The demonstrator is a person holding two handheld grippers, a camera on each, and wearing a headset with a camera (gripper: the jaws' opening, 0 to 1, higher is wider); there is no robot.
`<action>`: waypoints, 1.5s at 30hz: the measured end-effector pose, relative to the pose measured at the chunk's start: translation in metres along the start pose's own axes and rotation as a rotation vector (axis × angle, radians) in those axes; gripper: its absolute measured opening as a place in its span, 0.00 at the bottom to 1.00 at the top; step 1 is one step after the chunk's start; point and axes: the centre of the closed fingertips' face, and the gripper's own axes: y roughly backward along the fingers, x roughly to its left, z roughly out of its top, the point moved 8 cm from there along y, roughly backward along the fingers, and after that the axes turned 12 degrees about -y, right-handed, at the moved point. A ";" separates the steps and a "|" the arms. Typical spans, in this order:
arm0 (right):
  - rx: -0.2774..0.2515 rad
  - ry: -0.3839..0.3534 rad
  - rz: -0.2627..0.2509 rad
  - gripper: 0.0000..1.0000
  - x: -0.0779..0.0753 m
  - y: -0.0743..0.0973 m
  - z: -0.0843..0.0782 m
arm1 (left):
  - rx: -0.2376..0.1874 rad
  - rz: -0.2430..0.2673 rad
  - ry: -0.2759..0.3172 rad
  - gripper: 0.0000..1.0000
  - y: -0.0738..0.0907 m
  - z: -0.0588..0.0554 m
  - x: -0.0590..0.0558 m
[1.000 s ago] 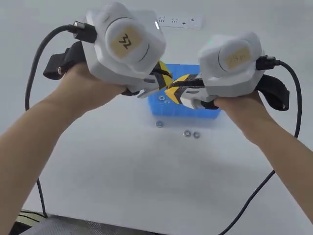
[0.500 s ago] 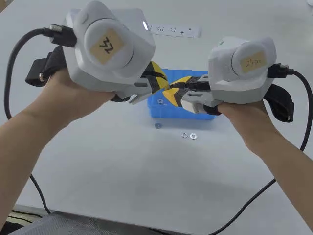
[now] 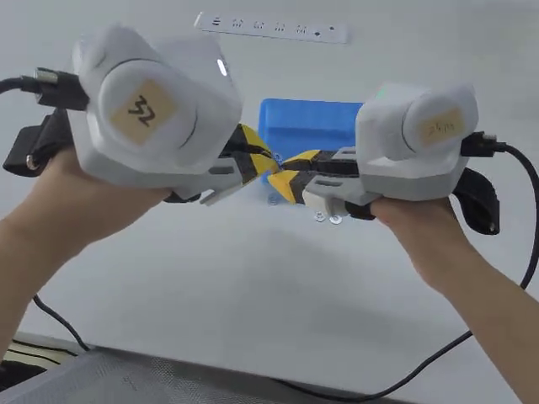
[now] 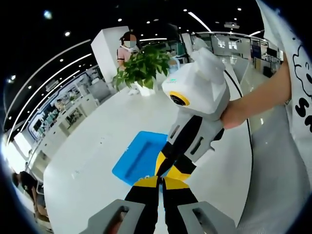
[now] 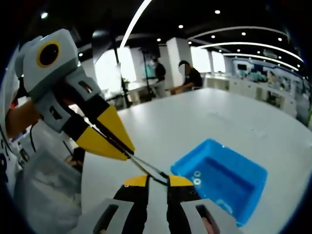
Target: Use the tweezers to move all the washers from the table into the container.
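The thin metal tweezers (image 5: 146, 163) run from the shut yellow jaws of my left gripper (image 3: 253, 162) to the narrow gap of my right gripper (image 5: 157, 181), whose jaws close on their end. Both grippers meet tip to tip above the table, my right gripper (image 3: 285, 175) in front of the blue container (image 3: 307, 124). My left gripper (image 4: 160, 183) is shut, with the container (image 4: 139, 156) beyond it. In the blue container (image 5: 229, 187) lie two washers (image 5: 197, 178). Two more washers (image 3: 328, 219) lie on the table under the right gripper.
A white power strip (image 3: 269, 25) lies at the back of the white table (image 3: 253, 286). Black cables trail from both grippers. In the gripper views, people stand in the room and a potted plant (image 4: 144, 70) is behind the table.
Both grippers stay tip to tip and have risen toward the headset, now covering the container's front. The view has shifted too. The washers on the table lie as before.
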 end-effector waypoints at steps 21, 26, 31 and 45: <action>0.074 -0.065 0.004 0.09 -0.016 -0.021 -0.020 | 0.055 -0.101 0.003 0.00 -0.025 -0.012 0.006; 0.076 -0.077 0.005 0.10 -0.018 -0.022 -0.022 | 0.056 -0.116 0.003 0.00 -0.031 -0.015 0.007; 0.083 -0.086 0.007 0.10 -0.019 -0.025 -0.022 | 0.065 -0.130 -0.001 0.00 -0.036 -0.017 0.007; 0.084 -0.091 0.017 0.10 -0.016 -0.023 -0.021 | 0.064 -0.147 0.036 0.00 -0.035 -0.018 0.008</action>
